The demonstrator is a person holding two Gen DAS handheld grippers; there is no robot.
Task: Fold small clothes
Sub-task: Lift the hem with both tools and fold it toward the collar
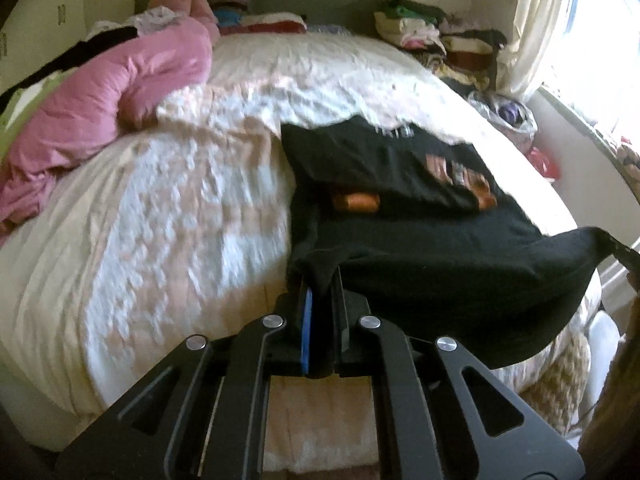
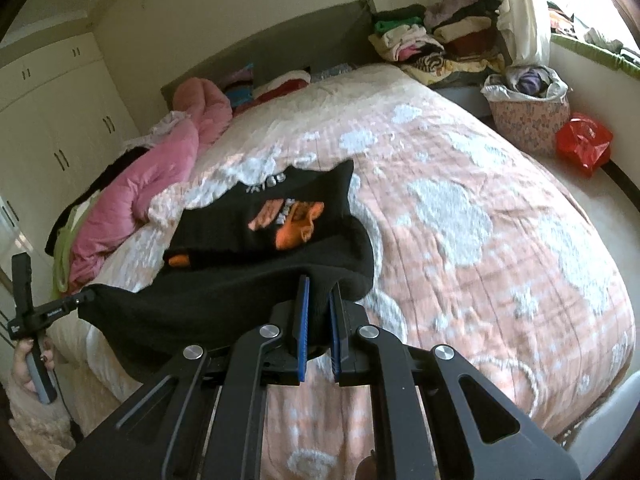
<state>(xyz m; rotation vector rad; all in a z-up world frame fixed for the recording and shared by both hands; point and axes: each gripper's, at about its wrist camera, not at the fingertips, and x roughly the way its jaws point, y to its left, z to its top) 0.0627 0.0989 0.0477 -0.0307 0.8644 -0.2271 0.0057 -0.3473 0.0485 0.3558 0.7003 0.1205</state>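
- So the black shirt (image 1: 420,248) with the orange print was lying toward the near end of the bed (image 1: 180,208), on the pink-and-white quilt, and both claws had a bottom corner each.
- Left gripper (image 1: 320,300) was clamped down on the shirt's near-left corner; you could see the black fabric bunched between the blue pads (image 1: 307,320).
- Right gripper (image 2: 318,312) was likewise pinched shut on the near-right corner, with cloth stuffed between its fingers.
- The hem between them sagged off the quilt, hanging over the foot edge of the bed.
- Progress-wise, I'd say it was partway: the top part looked already doubled over (a flap lay across the print), so at least one fold seemed done. What was left, by my guess, was carrying that bottom edge up and over to finish, then smoothing.
- Room to move looked fine: the quilt beyond the shirt was bare well up toward the headboard, so nothing seemed to block a forward fold.
- Clutter sat at the margins: a pink duvet (image 2: 160,184) heaped along the left side, near the shirt's far-left corner but apart from it, and clothing piles (image 2: 432,40) well away at the far right by the window.
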